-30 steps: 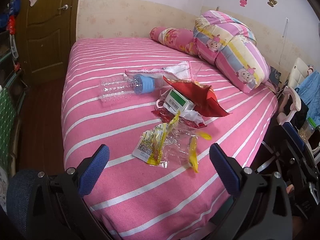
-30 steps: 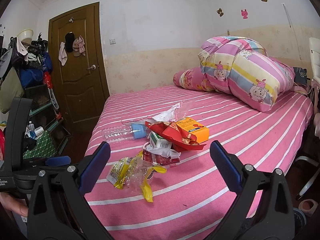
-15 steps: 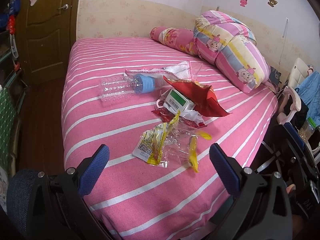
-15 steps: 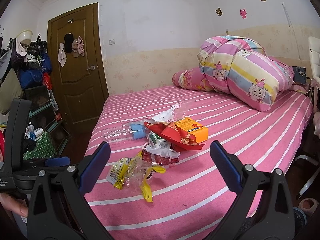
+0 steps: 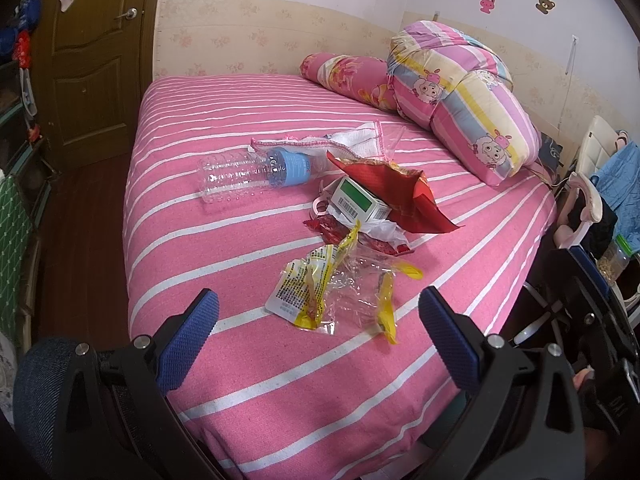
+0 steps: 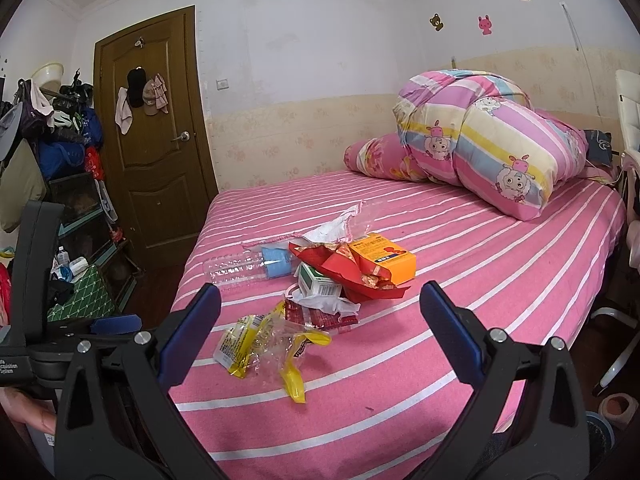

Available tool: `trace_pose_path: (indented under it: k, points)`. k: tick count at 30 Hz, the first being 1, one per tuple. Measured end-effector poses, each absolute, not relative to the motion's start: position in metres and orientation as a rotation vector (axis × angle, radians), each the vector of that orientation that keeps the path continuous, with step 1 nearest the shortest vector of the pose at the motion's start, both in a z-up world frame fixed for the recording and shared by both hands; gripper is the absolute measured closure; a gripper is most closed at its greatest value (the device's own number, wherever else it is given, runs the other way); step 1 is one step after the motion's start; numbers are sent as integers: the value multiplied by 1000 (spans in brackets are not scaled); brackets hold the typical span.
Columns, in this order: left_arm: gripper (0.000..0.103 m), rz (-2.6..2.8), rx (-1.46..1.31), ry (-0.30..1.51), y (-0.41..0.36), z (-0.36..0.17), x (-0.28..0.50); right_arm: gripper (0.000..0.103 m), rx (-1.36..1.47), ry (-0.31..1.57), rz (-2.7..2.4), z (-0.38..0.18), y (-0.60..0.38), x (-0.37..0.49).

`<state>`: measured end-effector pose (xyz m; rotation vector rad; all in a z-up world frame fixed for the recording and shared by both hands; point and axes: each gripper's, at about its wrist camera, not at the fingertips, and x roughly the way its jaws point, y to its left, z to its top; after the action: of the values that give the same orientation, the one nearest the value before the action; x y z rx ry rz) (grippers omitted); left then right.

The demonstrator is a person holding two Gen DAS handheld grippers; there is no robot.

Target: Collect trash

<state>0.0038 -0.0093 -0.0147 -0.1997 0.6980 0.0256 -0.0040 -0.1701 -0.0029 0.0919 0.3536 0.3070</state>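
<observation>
Both the left gripper [image 5: 318, 314] and the right gripper [image 6: 320, 302] are held wide open and empty. The trash — a crinkled yellow wrapper [image 5: 310, 294], a clear bottle [image 5: 250, 174] — is heaped mid-bed, toward the near edge of the striped bed [image 5: 240, 380]. The thin film could be missed, or bedsheet pinched instead. A red bag [image 6: 340, 266] is draped over the green-and-white box [image 6: 318, 284], hindering access.

On the striped bed lie a clear bottle [image 5: 248, 174] on its side, a crumpled yellow wrapper [image 5: 316, 294], a green-and-white box [image 5: 357, 199] under a torn red bag [image 5: 394, 192], and an orange box [image 6: 386, 258].
</observation>
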Motion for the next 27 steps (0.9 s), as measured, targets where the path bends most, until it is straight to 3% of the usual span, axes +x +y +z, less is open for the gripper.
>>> trace_pose_path:
  k: [17,27]
  points:
    - [6,11,-189,703,1,-18,0,5,87,356,332,-2,-167,-5]
    - [6,-117,-176,793,5,-33,36,5,255,535,407,-22,-178,39]
